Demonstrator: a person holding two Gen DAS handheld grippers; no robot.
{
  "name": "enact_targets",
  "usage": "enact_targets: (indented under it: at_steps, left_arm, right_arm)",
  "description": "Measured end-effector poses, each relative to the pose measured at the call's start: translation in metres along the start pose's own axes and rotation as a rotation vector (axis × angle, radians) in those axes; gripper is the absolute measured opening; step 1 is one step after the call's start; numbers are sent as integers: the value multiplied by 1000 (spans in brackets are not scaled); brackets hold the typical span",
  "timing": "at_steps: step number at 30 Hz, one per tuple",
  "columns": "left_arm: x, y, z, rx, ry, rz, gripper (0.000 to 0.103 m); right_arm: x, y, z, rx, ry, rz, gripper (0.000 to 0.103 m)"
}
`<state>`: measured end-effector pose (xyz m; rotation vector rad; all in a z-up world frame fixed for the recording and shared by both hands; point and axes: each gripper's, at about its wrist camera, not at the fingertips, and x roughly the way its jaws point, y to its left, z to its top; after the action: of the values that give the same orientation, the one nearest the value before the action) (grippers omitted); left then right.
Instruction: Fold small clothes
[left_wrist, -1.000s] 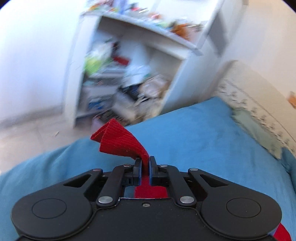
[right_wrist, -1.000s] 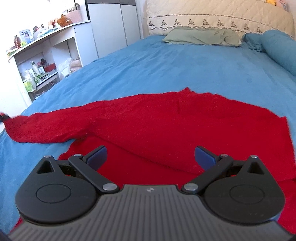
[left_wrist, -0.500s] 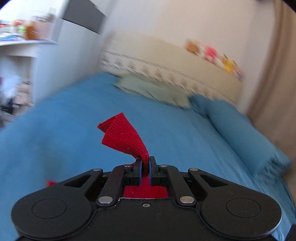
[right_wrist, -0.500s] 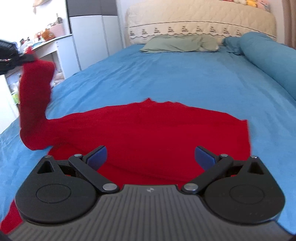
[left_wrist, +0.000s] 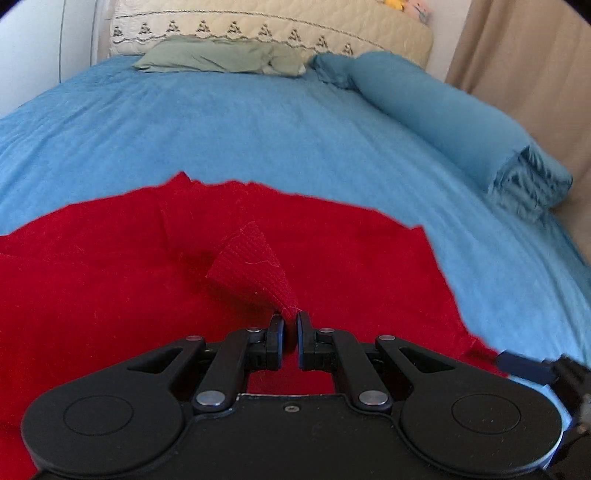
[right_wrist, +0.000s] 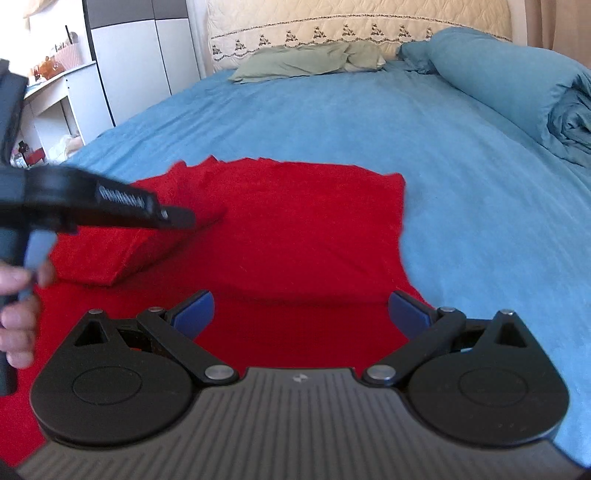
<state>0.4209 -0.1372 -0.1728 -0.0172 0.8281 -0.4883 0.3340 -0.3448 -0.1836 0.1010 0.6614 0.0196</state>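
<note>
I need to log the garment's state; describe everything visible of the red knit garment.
The red knit garment looks soft and fuzzy and lies spread on the blue bedsheet. Its ribbed sleeve end is pinched in the left tongs and held folded over the body. The open right tongs hover above its near edge.

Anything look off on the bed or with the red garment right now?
Nothing stands out. The red garment lies on the blue bed cover, with its sleeve cuff pinched in the left gripper above the body, mid-fold. The right gripper is open and holds nothing.
</note>
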Motion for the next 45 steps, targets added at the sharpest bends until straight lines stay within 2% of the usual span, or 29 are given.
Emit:
enact_targets:
  at_steps: [3, 4, 5, 6, 7, 10, 16, 20, 25, 27, 29, 33, 39, 41, 45]
  left_arm:
    - [8, 1, -1, 3, 17, -7, 8]
    - [8, 2, 0, 5, 19, -10, 16]
    - [9, 0, 5, 7, 20, -12, 25]
    - [6, 1, 5, 6, 17, -10, 55]
    - [0, 3, 3, 1, 1, -2, 78]
    - [-34, 12, 3, -5, -108, 23, 98]
    - [-88, 57, 7, 26, -242, 172, 101]
    - [-99, 97, 5, -15, -234, 237, 101]
    - [-106, 139, -8, -82, -207, 254, 101]
    - [-107, 145, -13, -79, -201, 262, 101]
    - [-108, 151, -18, -75, -198, 267, 101]
    - [-110, 158, -25, -78, -194, 266, 101]
    - [-110, 162, -29, -116, -205, 247, 101]
    - [-110, 163, -30, -119, -206, 241, 101]
    - [-111, 164, -29, -115, -209, 241, 101]
  right_arm:
    - [-1, -8, -4, 13, 0, 3, 103]
    - [0, -8, -3, 19, 1, 4, 103]
    - [1, -9, -3, 23, 1, 4, 103]
    - [1, -10, -2, 25, 2, 3, 103]
    - [2, -10, -1, 25, 4, 3, 103]
    - [1, -7, 2, 9, -1, 3, 103]
    - [-8, 14, 19, -39, -56, 25, 103]
    - [8, 49, 33, -95, -61, 36, 103]
    - [52, 92, 43, -138, -42, 34, 103]
    - [72, 104, 44, -153, -20, 10, 94]
    - [88, 111, 46, -137, -13, -22, 91]
    - [98, 107, 37, -100, -16, -129, 84]
    - [77, 68, 21, 25, -48, -125, 84]
    - [66, 58, 15, 42, -56, -97, 84]
    - [58, 41, 13, 106, -34, 68, 86]
